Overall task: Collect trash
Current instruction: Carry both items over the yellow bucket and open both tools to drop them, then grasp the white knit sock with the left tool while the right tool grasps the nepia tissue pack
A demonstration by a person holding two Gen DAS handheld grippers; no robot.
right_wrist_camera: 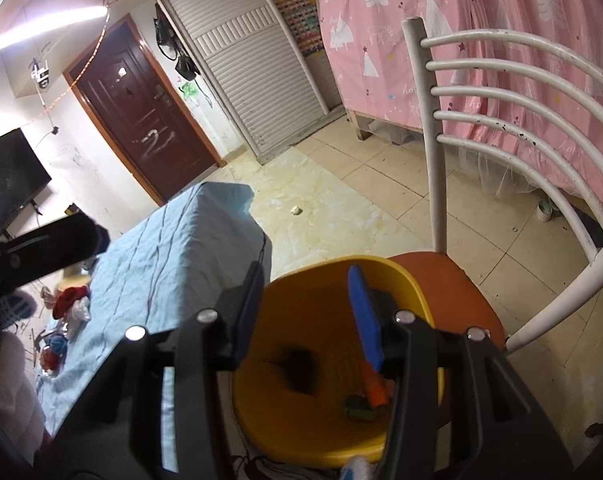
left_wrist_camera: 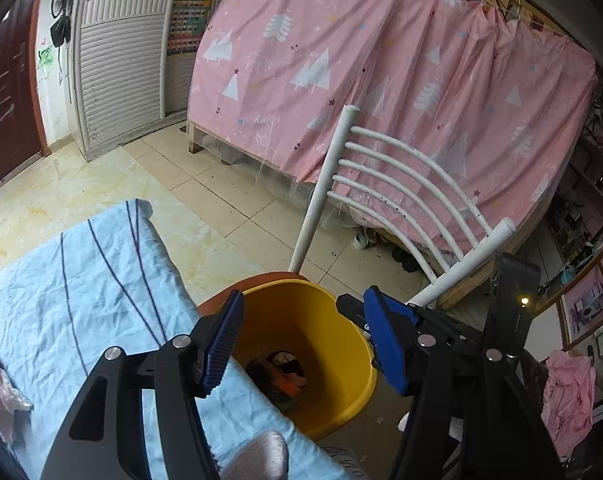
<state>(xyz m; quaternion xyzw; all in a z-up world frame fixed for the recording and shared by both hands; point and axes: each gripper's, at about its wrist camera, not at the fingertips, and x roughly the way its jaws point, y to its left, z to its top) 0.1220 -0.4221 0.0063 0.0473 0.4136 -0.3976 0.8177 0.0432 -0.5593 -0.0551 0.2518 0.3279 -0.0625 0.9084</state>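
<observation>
Tiled rm: 1 yellow bin (left_wrist_camera: 333,344), 2 claws apart.

Floor (right_wrist_camera: 381,184) = beige tiles w/ a glossy marbled patch nr the door, speckled w/ dirt. Dark red-brown door (right_wrist_camera: 141,112), whitish scrawl on it, in a white wall (right_wrist_camera: 81,168); dark bags hang beside it. Next along: white louvred cupboard (right_wrist_camera: 253,80), then a colourful chart (right_wrist_camera: 297,12). Pink curtain (left_wrist_camera: 381,80) w/ white tree print drapes a wooden bed frame. White slatted chair (right_wrist_camera: 501,120), orange seat, stands on the tiles. Black TV (right_wrist_camera: 9,184) at the left wall. Strip light (right_wrist_camera: 49,28) glares overhead. Cluttered shelves (left_wrist_camera: 589,184) far right in left view.
</observation>
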